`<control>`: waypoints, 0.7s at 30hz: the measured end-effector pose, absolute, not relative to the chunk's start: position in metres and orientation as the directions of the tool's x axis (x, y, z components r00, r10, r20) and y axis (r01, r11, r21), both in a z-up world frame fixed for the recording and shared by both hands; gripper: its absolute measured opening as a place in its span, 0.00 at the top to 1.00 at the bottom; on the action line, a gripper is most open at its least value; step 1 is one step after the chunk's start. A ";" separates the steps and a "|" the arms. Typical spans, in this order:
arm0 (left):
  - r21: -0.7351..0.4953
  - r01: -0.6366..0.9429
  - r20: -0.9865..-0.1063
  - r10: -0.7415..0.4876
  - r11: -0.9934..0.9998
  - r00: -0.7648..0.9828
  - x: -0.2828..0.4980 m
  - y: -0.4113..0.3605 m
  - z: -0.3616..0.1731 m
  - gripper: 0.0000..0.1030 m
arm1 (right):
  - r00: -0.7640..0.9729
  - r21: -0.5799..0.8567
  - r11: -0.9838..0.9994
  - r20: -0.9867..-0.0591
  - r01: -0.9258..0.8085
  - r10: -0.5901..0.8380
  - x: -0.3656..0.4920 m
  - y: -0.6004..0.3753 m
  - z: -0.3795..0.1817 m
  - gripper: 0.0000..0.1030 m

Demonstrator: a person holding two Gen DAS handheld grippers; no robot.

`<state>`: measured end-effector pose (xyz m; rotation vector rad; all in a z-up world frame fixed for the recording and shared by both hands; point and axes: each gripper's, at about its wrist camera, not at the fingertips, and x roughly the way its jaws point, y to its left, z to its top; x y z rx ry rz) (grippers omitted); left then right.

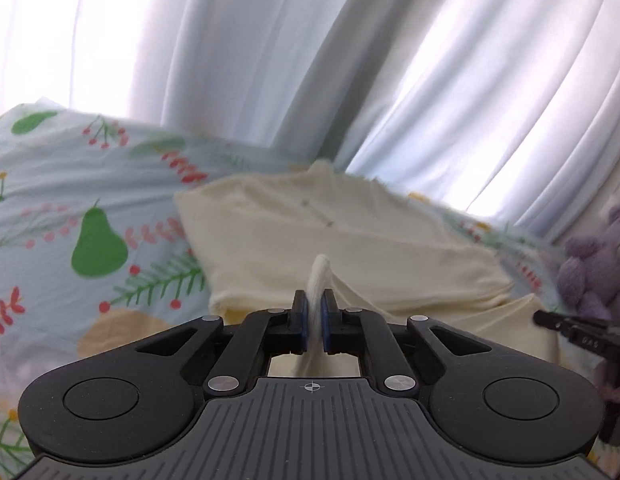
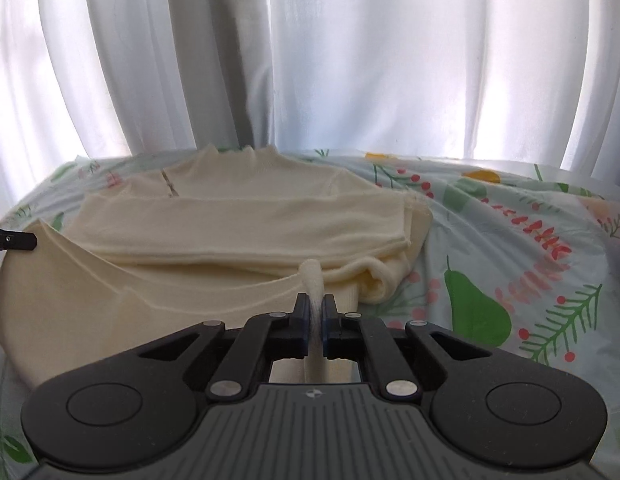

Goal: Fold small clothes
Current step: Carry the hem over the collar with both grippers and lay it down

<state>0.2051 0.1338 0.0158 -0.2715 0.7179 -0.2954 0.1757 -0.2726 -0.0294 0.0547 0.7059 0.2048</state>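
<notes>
1. A cream top (image 2: 246, 216) lies partly folded on a bed sheet (image 2: 490, 248) printed with pears and berries.
2. White curtains (image 2: 350, 60) hang behind the bed.
3. The left gripper (image 1: 315, 300) pinches the top's hem.
4. The right gripper (image 2: 315, 304) pinches the hem too.
5. A purple soft toy (image 1: 590, 268) sits at the edge.

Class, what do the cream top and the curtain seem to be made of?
Cream top: probably a soft, matte fine knit; it drapes limply and bunches fuzzily where it is pinched. Curtain: likely thin, sheer woven cloth; daylight glows through its hanging folds.
</notes>
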 end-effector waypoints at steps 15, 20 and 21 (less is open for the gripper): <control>-0.282 0.131 -0.695 -0.297 0.950 0.654 0.328 0.119 -0.038 0.74 | 0.695 0.084 0.993 -0.710 -0.082 0.117 0.307 -0.280 -0.065 0.92; -0.202 0.208 -0.707 -0.290 0.957 0.644 0.316 0.109 -0.043 0.64 | 0.688 0.018 0.984 -0.712 -0.178 0.138 0.297 -0.277 -0.063 0.85; -0.183 0.209 -0.716 -0.276 0.961 0.641 0.317 0.107 -0.043 0.68 | 0.690 -0.001 0.981 -0.712 -0.192 0.134 0.297 -0.274 -0.063 0.85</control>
